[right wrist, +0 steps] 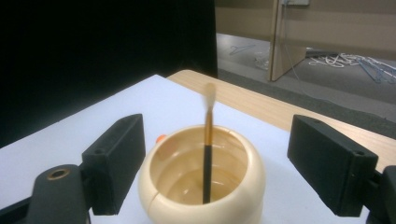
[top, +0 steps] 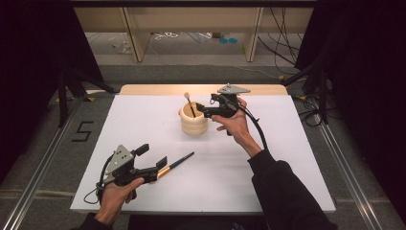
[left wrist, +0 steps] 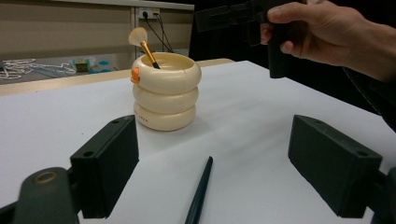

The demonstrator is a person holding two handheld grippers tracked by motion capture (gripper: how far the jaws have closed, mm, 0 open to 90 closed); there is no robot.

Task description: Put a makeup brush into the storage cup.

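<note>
Two brushes on my white table, catalogued against the cream ringed holder; one brush stands inside the holder, bristles up, leaning on its rim; the second brush lies on the table on the near side of the holder, well apart from it, handle tip towards the holder. My right gripper hangs just beside the holder's mouth, jaws wide apart, nothing between the pads; the standing brush rises free between them in the right gripper view. My left gripper sits at the near end of the lying brush; jaws spread, the handle running untouched between them.
</note>
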